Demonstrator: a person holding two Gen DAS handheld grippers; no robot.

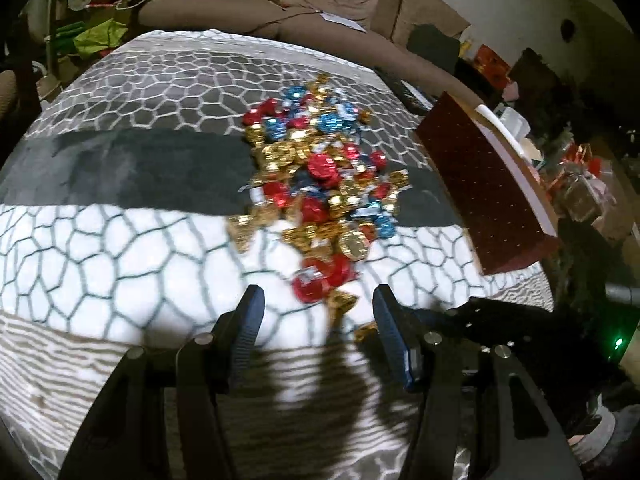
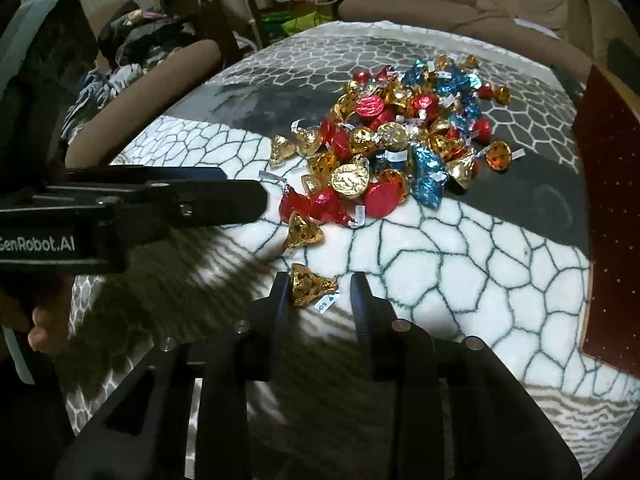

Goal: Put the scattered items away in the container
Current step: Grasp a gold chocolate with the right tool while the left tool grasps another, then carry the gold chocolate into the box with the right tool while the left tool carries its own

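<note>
I hold 2 grippers over a soft patterned blanket scattered with foil-wrapped chocolates. My right gripper points steeply down, its jaws partly open with a single gold chocolate between them; the candy sits against the left finger, while a gap shows on the right side, so I judge it is not clamped. Just ahead of that gripper lies another gold piece, and beyond it the main pile of chocolates in red, gold and blue.

My left gripper hangs with its jaws about half open and nothing held. A red chocolate and a small gold piece lie in the gap ahead of its tips; the view is blurred, so I cannot tell if anything touches.

The container, a dark red box, stands to the right of both grippers, beyond the pile's edge.

I judge these sweets to be very light, small and cone-shaped, with crinkled foil that is slippery and tears easily. The chocolate inside would dent under hard pressure. The best hold is across the wide base, gently, not on the thin tip or the paper tag. The blanket will yield under the fingertips
</note>
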